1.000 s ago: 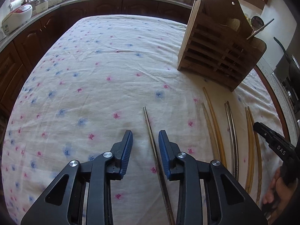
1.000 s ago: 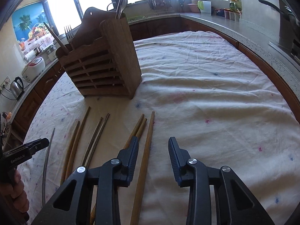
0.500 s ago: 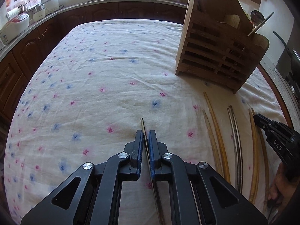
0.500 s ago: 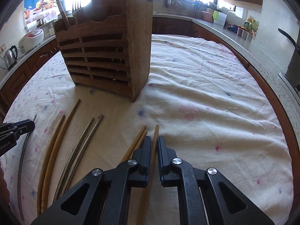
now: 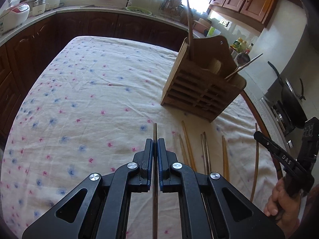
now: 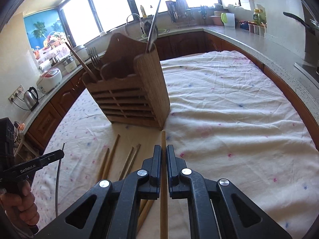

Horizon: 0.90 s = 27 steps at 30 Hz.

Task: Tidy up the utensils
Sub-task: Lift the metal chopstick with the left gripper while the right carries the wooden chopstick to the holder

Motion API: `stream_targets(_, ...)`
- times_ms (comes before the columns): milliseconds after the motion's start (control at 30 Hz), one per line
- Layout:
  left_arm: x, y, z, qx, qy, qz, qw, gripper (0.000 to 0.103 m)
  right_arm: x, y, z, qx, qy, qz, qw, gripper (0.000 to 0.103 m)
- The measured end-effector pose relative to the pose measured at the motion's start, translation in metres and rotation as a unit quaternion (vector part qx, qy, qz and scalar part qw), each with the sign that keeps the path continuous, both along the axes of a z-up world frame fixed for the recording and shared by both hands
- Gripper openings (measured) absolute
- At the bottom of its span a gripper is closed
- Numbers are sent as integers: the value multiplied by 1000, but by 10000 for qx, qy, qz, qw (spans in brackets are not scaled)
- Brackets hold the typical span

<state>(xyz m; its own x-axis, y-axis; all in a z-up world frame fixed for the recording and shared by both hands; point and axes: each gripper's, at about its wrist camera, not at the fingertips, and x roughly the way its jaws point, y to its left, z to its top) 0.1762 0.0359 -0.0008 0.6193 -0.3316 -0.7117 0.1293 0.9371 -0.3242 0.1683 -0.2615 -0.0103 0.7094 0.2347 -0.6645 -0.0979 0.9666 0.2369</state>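
A wide table fills the middle of the kitchen, draped in a white cloth (image 5: 95,91) sprinkled with small pink and blue flowers. Dark wooden cabinets and a pale counter run round it, with a rice cooker (image 5: 13,17) and a kettle (image 6: 31,97) standing by the wall under bright windows.

On the cloth stands a slatted wooden utensil holder (image 6: 131,91), upright, with a fork (image 6: 95,56), a long wooden handle and a metal utensil sticking out of its top compartments.

In front of the holder, several chopsticks lie loose on the cloth in rough pairs: a bamboo pair (image 5: 186,149), a darker metal-looking pair (image 5: 205,151) beside it, and another bamboo one (image 5: 225,157) further along.

The left gripper (image 5: 155,145) is clamped on a thin metal chopstick (image 5: 155,131), its blue-padded jaws pressed together with the stick running straight out between them, its tip off the cloth. The right gripper (image 6: 163,152) is likewise closed on a wooden chopstick (image 6: 163,139), which pokes forward toward the base of the holder, clear of the cloth.

From each camera the other gripper shows at the edge of view, a hand (image 5: 283,201) wrapped round its handle, with the held stick hanging down from its jaws above the table.
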Motion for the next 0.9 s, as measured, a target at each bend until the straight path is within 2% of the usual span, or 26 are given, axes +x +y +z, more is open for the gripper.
stream_targets(267, -22, 5, 54, -328, -615, -121, 9975, 4, -25, -2, 61, 292, -723, 66, 9969, 5)
stream_targets(500, -30, 10, 80, -406, -951, -91, 9946, 4, -39, -5, 102, 407, -1305, 43, 9906, 5)
stream_targets(667, -30, 11, 87, -419, -1049, -63, 9936, 4, -41, -9, 115, 458, -1505, 23, 9875, 5)
stream_targets(900, -28, 8, 95, -387, -1172, -93, 9923, 4, -37, -10, 115, 504, -1526, 2, 9870, 5)
